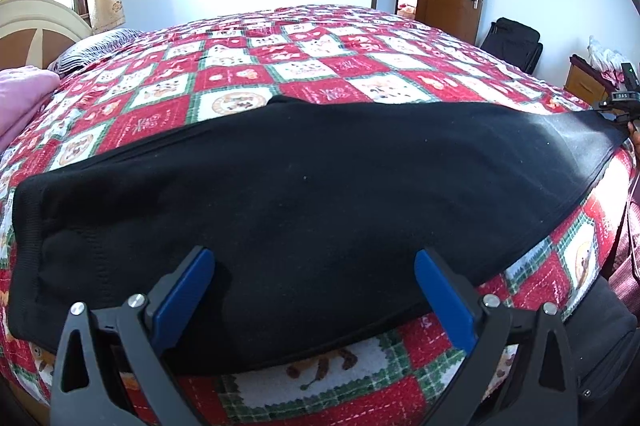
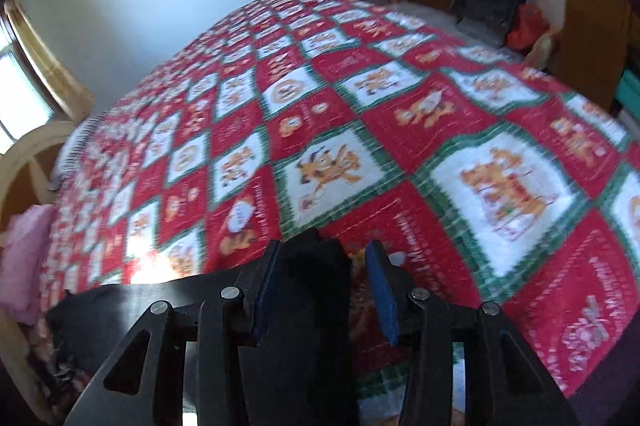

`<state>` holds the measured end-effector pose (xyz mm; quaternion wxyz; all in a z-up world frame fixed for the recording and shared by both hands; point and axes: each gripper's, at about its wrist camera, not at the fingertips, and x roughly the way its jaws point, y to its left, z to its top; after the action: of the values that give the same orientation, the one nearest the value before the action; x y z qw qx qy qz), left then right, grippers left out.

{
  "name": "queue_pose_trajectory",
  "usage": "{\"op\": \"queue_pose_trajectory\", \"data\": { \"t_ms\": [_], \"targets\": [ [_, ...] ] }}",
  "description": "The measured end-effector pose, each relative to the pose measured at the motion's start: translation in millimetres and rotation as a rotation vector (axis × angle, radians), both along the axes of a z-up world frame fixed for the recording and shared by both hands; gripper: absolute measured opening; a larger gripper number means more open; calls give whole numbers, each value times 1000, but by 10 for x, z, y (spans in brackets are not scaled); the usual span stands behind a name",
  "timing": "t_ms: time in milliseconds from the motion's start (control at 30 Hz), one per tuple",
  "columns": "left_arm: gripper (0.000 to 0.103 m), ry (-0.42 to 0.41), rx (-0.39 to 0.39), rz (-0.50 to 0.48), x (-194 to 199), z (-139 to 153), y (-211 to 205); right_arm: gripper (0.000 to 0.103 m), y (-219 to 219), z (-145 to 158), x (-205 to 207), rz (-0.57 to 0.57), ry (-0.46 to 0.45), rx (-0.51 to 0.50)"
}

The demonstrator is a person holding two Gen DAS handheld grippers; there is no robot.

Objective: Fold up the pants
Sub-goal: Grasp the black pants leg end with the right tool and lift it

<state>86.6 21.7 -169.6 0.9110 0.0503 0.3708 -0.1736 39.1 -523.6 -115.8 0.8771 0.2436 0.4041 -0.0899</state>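
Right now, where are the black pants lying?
In the left wrist view the black pants stretch across the near edge of the quilted bed, just ahead of the open left gripper.

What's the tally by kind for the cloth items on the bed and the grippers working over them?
Black pants: 1
Pink folded cloth: 1
Patchwork quilt: 1
Grippers: 2 (left gripper, right gripper)
Total: 5
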Motion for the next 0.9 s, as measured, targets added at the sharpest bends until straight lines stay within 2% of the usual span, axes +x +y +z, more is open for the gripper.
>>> {"op": "queue_pose_trajectory", "data": {
  "t_ms": [67,133,300,467,533,567,633,767,900],
  "targets": [
    [103,-1,5,3,8,-4,-11,16,35,9,-4,0,-12,-21],
    [103,-1,11,5,14,-10,-26,5,15,39,-12,-16,-22,-53],
    [103,-1,15,9,12,-14,-33,2,-24,125,45,-28,-59,-84],
    [103,-3,22,7,8,-16,-36,3,-26,-122,171,-14,27,-123],
    [103,-3,23,4,7,-8,-36,7,-52,-111,107,-28,9,-117],
    [103,-1,19,4,4,-3,-32,24,-69,-78,67,-45,7,-115],
    [103,2,6,5,2,14,-16,49,-134,39,-102,-105,-17,-102],
    [103,-6,-12,6,-7,37,-9,49,-149,184,-453,-142,-48,-15],
    [103,-3,-25,18,6,37,28,49,-29,152,-777,-152,-57,77]
  ]
}}
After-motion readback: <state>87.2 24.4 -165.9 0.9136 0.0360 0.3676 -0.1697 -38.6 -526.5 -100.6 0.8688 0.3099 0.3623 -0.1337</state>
